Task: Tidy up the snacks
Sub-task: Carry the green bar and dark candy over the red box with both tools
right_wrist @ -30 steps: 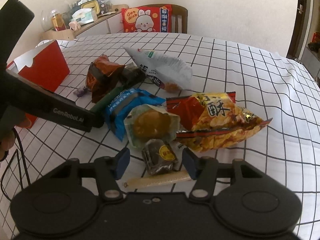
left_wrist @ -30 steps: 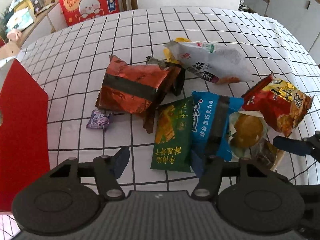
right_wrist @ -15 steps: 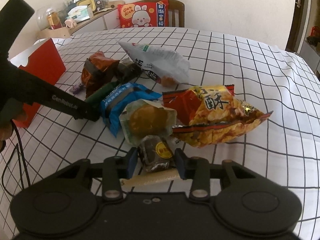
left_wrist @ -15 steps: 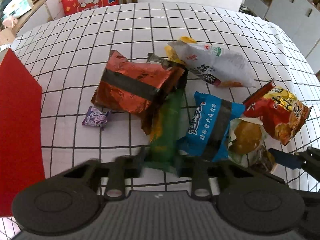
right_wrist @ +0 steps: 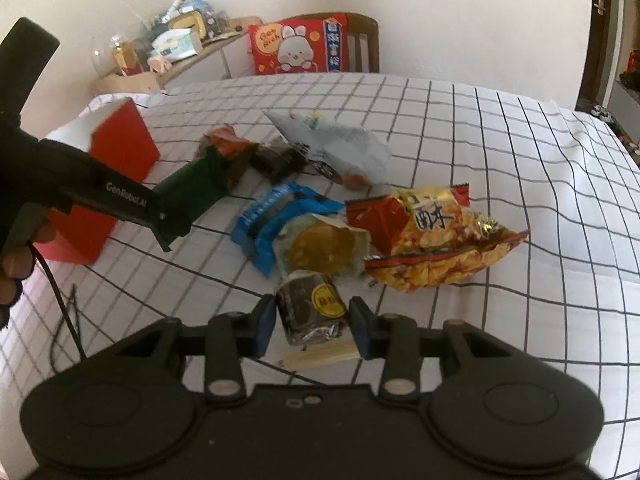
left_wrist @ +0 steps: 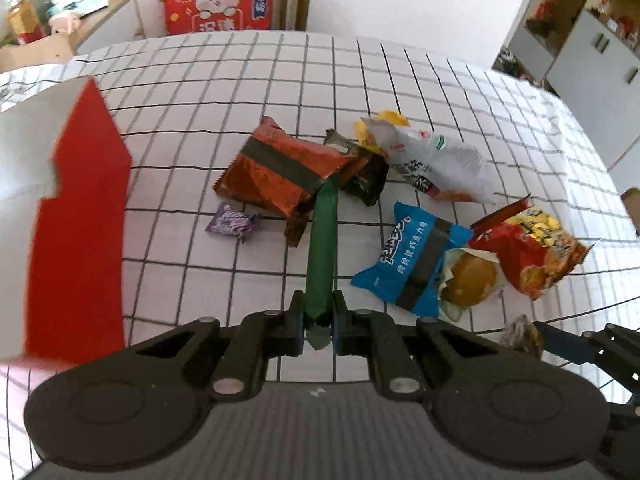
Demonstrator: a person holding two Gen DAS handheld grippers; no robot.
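Snacks lay in a loose pile on the checked tablecloth (left_wrist: 400,76), and we had two of them in hand. Our left gripper (left_wrist: 319,322) was pinched tight on the near end of the green packet (left_wrist: 322,256), which we held edge-on and raised off the cloth, its far end pointing toward the orange-brown packet (left_wrist: 280,176). Our right gripper (right_wrist: 312,326) sat with its fingers close on either side of the small dark wrapped cake with a yellow sticker (right_wrist: 310,306); whether the pads actually touched it we could not tell. A pale stick (right_wrist: 320,356) lay just under that cake. Beside it were the blue packet (right_wrist: 276,220), the round pastry in clear wrap (right_wrist: 320,246) and the red-and-yellow crisp bag (right_wrist: 432,240). The red box (left_wrist: 76,240) stood at our left, near a purple sweet (left_wrist: 232,224).
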